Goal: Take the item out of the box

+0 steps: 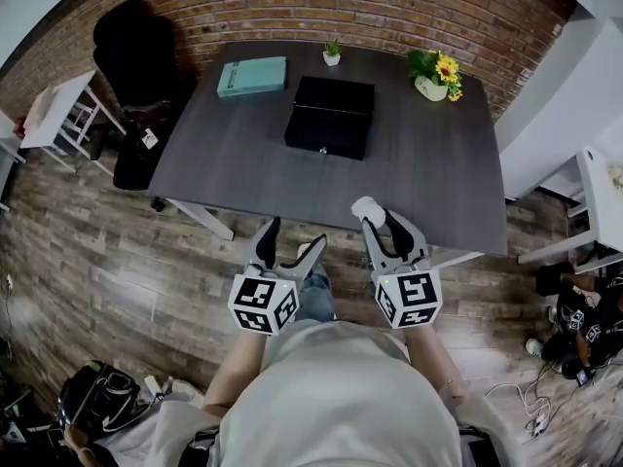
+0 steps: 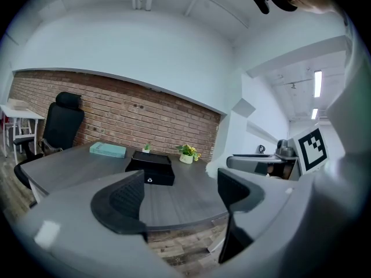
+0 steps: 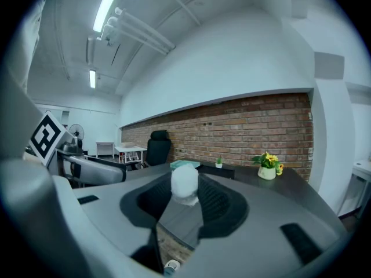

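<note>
A black box [image 1: 330,115] with its lid down sits at the far middle of the dark grey table [image 1: 243,168]; it shows small in the left gripper view as the black box [image 2: 151,168]. My right gripper [image 1: 382,224] is held near the table's front edge, shut on a small white rounded item [image 1: 368,209], seen pinched between the pads as the white item [image 3: 185,185]. My left gripper [image 1: 289,243] hangs open and empty beside it, off the table's front edge; it shows as the left gripper [image 2: 181,194].
A teal book [image 1: 252,76], a tiny potted plant [image 1: 332,53] and a sunflower pot [image 1: 434,74] line the table's far side by the brick wall. A black office chair [image 1: 136,56] and white side table [image 1: 58,110] stand left. Wooden floor lies below me.
</note>
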Motion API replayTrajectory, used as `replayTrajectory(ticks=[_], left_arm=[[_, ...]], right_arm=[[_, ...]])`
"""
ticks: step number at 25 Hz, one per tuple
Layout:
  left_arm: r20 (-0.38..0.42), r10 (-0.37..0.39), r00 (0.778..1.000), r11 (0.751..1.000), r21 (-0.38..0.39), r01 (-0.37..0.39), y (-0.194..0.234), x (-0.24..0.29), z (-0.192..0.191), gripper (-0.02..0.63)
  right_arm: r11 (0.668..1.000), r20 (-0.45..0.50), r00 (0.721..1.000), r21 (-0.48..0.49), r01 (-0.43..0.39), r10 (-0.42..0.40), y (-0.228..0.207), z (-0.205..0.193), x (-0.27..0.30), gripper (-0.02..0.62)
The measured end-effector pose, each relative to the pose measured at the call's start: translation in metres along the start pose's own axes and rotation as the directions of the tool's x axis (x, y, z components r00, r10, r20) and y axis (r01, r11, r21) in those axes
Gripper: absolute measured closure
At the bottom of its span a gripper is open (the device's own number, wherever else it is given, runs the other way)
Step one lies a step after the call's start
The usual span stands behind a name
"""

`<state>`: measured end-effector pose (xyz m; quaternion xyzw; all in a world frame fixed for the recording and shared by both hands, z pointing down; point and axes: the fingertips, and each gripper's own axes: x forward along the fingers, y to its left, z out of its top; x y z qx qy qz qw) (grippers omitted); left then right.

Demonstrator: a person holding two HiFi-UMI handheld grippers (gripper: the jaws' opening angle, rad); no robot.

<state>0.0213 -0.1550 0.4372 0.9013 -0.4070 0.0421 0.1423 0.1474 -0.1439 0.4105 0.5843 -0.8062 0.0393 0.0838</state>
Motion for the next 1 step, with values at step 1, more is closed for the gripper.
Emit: replayTrajectory(ticks=[1], left_arm=[[-0.001,0.000,1.000,1.000,-0.001,0.000,0.0006,0.0008,0.0002,0.215]], right_arm=[[1.000,0.000,1.000,0.001,0.001,-0.001,-0.0007,0.0002,0.0007,0.448]])
